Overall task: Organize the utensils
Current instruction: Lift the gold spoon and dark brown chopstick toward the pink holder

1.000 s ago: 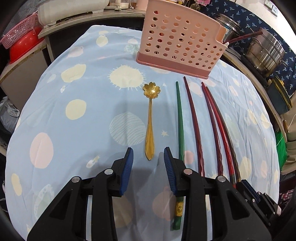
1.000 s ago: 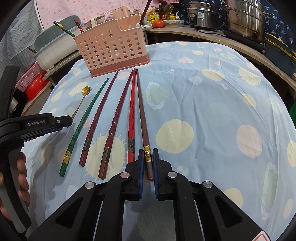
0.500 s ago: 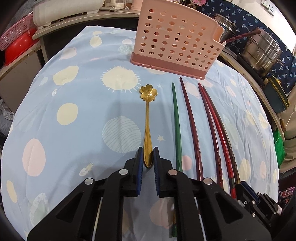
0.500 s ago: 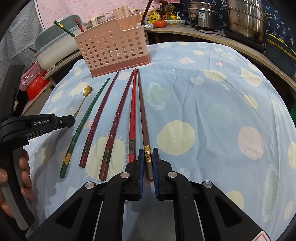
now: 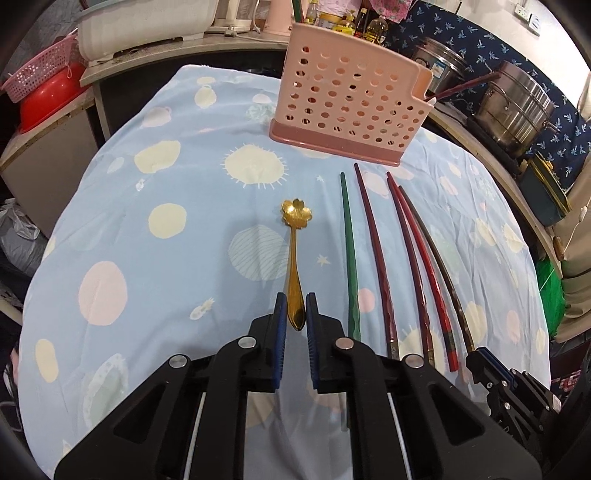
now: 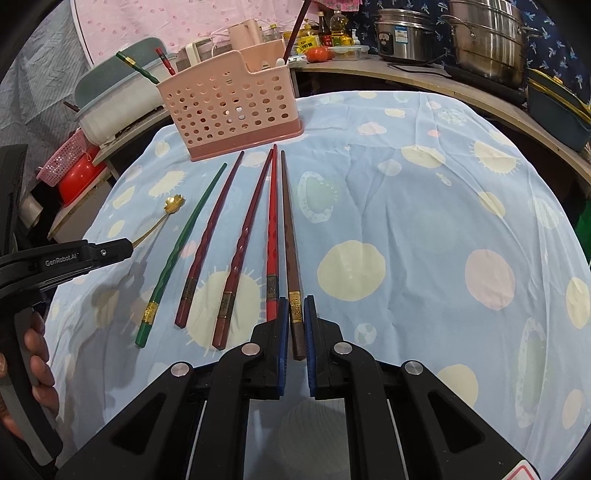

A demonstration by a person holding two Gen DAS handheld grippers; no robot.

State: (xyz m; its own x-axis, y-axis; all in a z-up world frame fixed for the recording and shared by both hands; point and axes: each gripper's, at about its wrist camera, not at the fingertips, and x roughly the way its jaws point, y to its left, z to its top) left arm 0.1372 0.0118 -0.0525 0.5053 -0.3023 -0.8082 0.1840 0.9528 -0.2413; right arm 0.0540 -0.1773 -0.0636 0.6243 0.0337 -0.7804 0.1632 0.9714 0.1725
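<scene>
My left gripper (image 5: 294, 308) is shut on the handle end of a gold flower-bowl spoon (image 5: 294, 243), which points toward a pink perforated utensil basket (image 5: 351, 107) at the table's far side. The spoon is lifted a little off the cloth. My right gripper (image 6: 295, 321) is shut on the thick end of a brown chopstick (image 6: 288, 229), the rightmost of the row. Beside it lie a red chopstick (image 6: 272, 221), two dark red chopsticks (image 6: 243, 236) and a green chopstick (image 6: 181, 243). The basket (image 6: 229, 110) holds a few utensils.
The table wears a blue cloth with pale dots (image 6: 424, 221). Steel pots (image 6: 487, 33) stand on a counter at the back right. A red bowl and pink basket (image 5: 37, 88) sit at the left. The left gripper's body (image 6: 66, 258) shows at the right wrist view's left edge.
My left gripper moved onto the spoon's handle, shut on it and raised it slightly. My right gripper stayed shut on the brown chopstick and barely moved.
</scene>
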